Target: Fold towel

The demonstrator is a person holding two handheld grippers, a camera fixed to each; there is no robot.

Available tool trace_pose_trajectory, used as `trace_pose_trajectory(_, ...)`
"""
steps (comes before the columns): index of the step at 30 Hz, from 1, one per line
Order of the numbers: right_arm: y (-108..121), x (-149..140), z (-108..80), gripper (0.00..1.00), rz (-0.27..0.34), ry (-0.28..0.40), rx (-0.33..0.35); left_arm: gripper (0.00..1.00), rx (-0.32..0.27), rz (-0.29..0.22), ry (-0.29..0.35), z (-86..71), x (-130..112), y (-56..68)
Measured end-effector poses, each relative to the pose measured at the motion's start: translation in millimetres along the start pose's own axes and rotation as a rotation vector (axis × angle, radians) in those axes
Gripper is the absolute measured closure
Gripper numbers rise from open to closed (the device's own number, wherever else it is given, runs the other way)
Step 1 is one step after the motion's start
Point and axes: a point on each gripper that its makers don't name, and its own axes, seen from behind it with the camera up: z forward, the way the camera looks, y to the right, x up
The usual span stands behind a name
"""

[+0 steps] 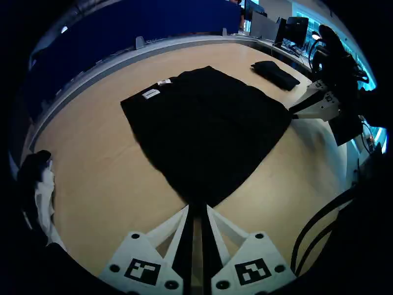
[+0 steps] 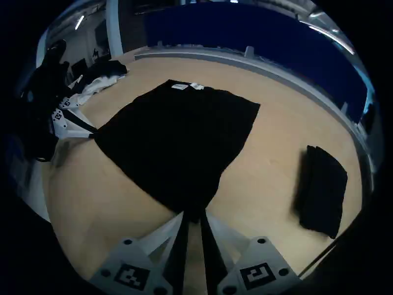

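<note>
A black towel (image 1: 206,132) lies spread flat on the light wooden table (image 1: 98,162), with two small white labels (image 1: 157,91) along its far edge. In the left gripper view my left gripper (image 1: 199,206) is shut on the towel's near corner. The right gripper (image 1: 294,111) is at the right, pinching another corner low over the table. In the right gripper view the towel (image 2: 182,142) runs away from my right gripper (image 2: 194,214), which is shut on its near corner. The left gripper (image 2: 93,131) grips the left-hand corner there.
A second black towel (image 1: 276,73), folded, lies on the table beyond the spread one, also seen as a dark folded towel (image 2: 322,189) at the right. A white cloth pile (image 1: 46,196) sits at the table's edge. A blue partition (image 2: 275,34) lines the far edge, with monitors (image 1: 294,27) behind.
</note>
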Motion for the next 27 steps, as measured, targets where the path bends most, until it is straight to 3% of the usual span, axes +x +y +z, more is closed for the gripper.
trace_pose_trajectory(15,-2,19,-17.0,0.84,0.002,0.031,0.005,0.91,0.017,-0.058,0.043,-17.2,17,0.0)
trace_pose_trajectory(27,-12,41,-50.4,0.84,0.01,0.067,0.024,0.91,0.039,-0.117,0.087,-52.9,32,-2.3)
